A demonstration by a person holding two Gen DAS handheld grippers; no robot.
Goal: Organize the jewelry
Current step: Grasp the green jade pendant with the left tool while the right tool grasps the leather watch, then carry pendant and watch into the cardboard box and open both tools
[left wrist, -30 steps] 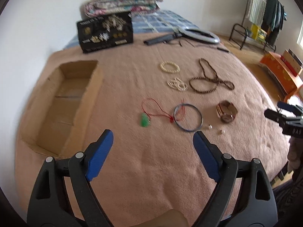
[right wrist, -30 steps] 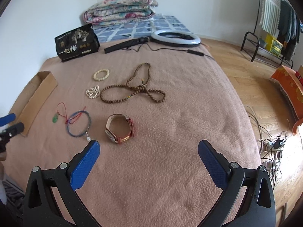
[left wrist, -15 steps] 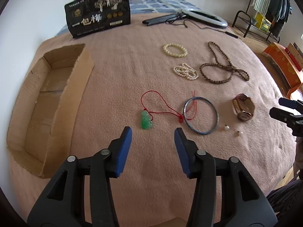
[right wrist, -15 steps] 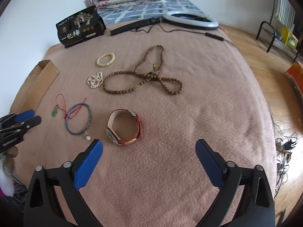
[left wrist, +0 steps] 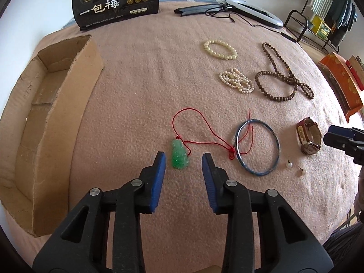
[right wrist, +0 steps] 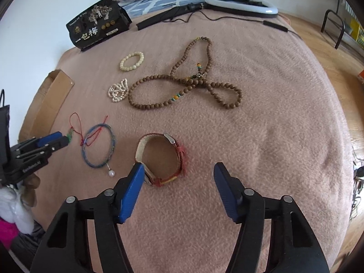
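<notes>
Left gripper (left wrist: 183,159) was closing, jaws apart, pads either side of the green pendant (left wrist: 179,154) but not touching it; the pendant's red cord (left wrist: 200,134) ran to the blue bangle (left wrist: 258,146) on the pink blanket (left wrist: 147,86). Right gripper (right wrist: 178,170) was closing too, not gripping, its left pad at the watch (right wrist: 163,159). Cardboard box (left wrist: 45,125) sat to the left, well apart from the jewelry

Cardboard box (right wrist: 51,104): we see only one corner in the right wrist view.
Green pendant (right wrist: 70,134): mostly hidden behind the left gripper (right wrist: 60,140) there.
Watch (right wrist: 159,157): its face is covered by one blue pad.
Earrings (left wrist: 294,168): too small for us to tell details.
</notes>
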